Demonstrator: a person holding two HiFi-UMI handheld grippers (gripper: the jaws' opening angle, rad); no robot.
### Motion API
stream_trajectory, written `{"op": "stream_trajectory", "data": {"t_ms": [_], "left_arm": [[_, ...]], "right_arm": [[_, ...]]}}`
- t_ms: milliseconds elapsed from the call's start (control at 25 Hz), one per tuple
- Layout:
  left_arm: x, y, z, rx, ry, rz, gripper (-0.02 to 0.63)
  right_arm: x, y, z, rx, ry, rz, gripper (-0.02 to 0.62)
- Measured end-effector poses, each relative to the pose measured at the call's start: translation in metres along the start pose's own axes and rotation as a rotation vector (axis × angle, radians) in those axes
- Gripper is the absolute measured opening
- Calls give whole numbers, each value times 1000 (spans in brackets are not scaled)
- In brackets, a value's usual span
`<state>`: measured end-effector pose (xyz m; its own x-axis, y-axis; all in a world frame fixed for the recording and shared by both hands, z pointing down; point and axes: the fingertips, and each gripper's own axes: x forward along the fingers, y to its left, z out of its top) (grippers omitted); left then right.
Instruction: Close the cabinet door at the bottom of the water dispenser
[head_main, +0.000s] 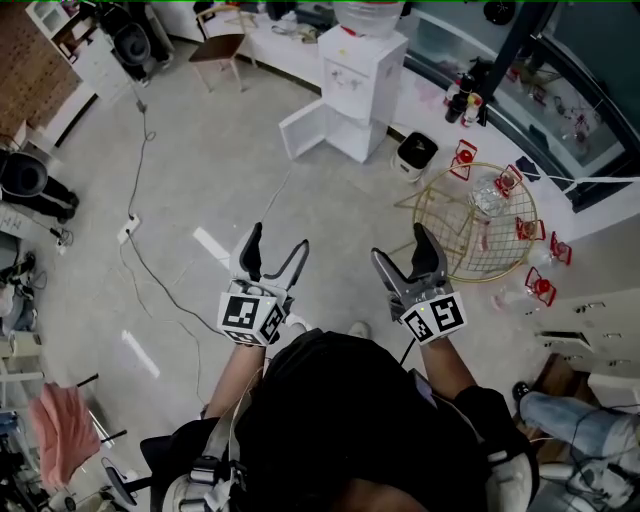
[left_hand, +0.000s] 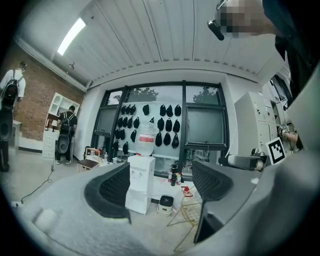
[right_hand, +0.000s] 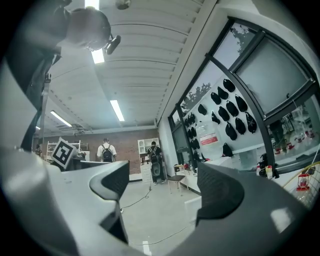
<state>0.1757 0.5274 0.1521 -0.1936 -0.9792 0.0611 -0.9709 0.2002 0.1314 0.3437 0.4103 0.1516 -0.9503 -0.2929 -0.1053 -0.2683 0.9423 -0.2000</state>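
The white water dispenser (head_main: 360, 68) stands far ahead by the window counter, a bottle on top. Its bottom cabinet door (head_main: 305, 130) hangs open, swung out to the left. In the left gripper view the dispenser (left_hand: 141, 172) shows between the jaws, far off, with the door (left_hand: 135, 200) ajar. My left gripper (head_main: 278, 245) (left_hand: 160, 185) is open and empty. So is my right gripper (head_main: 400, 250) (right_hand: 165, 187), whose right jaw hides most of the dispenser. Both are held out level over the floor, well short of the dispenser.
A gold wire round table (head_main: 475, 225) with red lanterns stands right of the path. A small white appliance (head_main: 413, 152) sits beside the dispenser. Cables (head_main: 150, 270) run across the grey floor at left. A chair (head_main: 218, 48) and people with backpacks (right_hand: 152, 160) are further back.
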Motion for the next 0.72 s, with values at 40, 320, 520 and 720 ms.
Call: {"op": "stream_trajectory", "data": {"t_ms": [40,320,520,720], "left_arm": [[1,-5,-1,-1,3,3,387],[10,-37,-13,-8,10,44,394],[14,-41,-14,2,25,52,396],[29,-20,-9,2,9,47,396]], "right_arm": [[-3,-3,0,-1,7,5,400],[-22,-34,0,-26,34,21,400],[-20,-54,1,-12,34,0,399],[1,-57,-4,-10,44,0,397]]}}
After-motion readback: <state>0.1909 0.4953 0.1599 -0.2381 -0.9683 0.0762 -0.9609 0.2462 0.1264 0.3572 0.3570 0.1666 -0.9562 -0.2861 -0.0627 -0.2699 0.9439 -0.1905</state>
